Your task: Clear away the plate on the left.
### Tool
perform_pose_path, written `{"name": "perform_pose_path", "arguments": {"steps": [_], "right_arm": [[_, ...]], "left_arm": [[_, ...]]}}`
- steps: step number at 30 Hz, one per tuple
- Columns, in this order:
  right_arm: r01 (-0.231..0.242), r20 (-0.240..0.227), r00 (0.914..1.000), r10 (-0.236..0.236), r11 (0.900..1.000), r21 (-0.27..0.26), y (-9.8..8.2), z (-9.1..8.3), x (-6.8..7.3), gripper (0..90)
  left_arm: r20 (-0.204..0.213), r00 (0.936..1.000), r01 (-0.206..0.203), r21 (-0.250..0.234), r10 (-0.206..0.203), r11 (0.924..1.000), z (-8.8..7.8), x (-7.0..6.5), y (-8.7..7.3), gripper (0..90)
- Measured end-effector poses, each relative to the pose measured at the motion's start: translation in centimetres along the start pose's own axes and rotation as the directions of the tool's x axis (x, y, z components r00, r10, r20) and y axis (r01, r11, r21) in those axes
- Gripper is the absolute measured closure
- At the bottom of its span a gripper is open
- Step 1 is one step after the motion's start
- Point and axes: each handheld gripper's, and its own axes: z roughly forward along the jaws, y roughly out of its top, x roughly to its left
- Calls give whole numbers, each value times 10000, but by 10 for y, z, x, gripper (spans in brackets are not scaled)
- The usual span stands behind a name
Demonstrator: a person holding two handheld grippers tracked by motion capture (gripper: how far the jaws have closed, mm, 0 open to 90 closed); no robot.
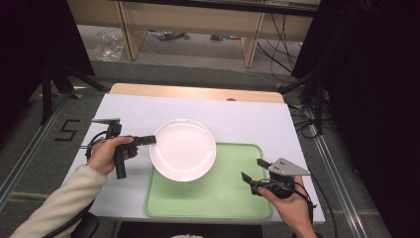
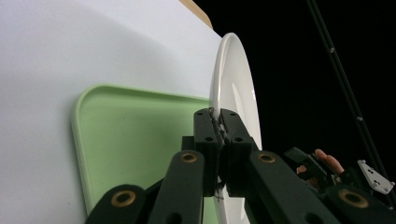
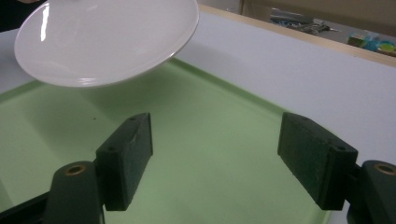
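While the left gripper (image 1: 151, 140) pinches the left rim of the white plate (image 1: 183, 148), the plate hangs in the air above the far left part of the green tray (image 1: 233, 198), clear of its floor. In the left gripper view its two black fingers (image 2: 205, 130) are clenched tight on the thin edge of the plate (image 2: 233, 84), which stands on edge in that view, with the tray (image 2: 126, 140) and the white table (image 2: 70, 46) behind it. In the high view the person's left hand (image 1: 106, 153) wraps the gripper's handle over the table (image 1: 129, 114), left of the tray, and a pale sleeve (image 1: 59, 203) runs back to the near left corner.

The right gripper (image 1: 250, 179) hovers over the near right part of the tray, held by the right hand (image 1: 289, 203), well apart from the plate. In the right gripper view its fingers (image 3: 126, 158) stand wide, released, with nothing but bare tray (image 3: 205, 154) between them; the underside of the plate (image 3: 107, 37) floats tilted at the upper left, casting a soft shadow on the tray below. The tray lies flat on the near right part of the table, whose wooden far edge (image 1: 198, 92) shows beyond the white top.
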Motion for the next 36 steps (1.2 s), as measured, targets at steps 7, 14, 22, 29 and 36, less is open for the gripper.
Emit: {"name": "perform_pose_path", "arguments": {"steps": [7,14,22,29,36], "right_arm": [[-11,-54,10000,10,10000,-89,0,1,0,272],[-11,-24,10000,11,10000,-8,0,0,0,272],[-11,-57,10000,10,10000,-84,0,1,0,272],[-10,-53,10000,10,10000,-92,0,1,0,272],[-103,-79,9999,104,9999,59,0,0,1,272]], "left_arm": [[18,9998,-200,164,200,9997,4,0,-2,864],[-18,9990,-449,394,450,9982,9,2,-5,863],[-312,9994,155,705,-133,9974,17,-4,-10,862],[-434,9990,145,865,-107,9961,20,-3,-12,859],[-617,9981,117,1149,-46,9933,25,-2,-15,859]]}}
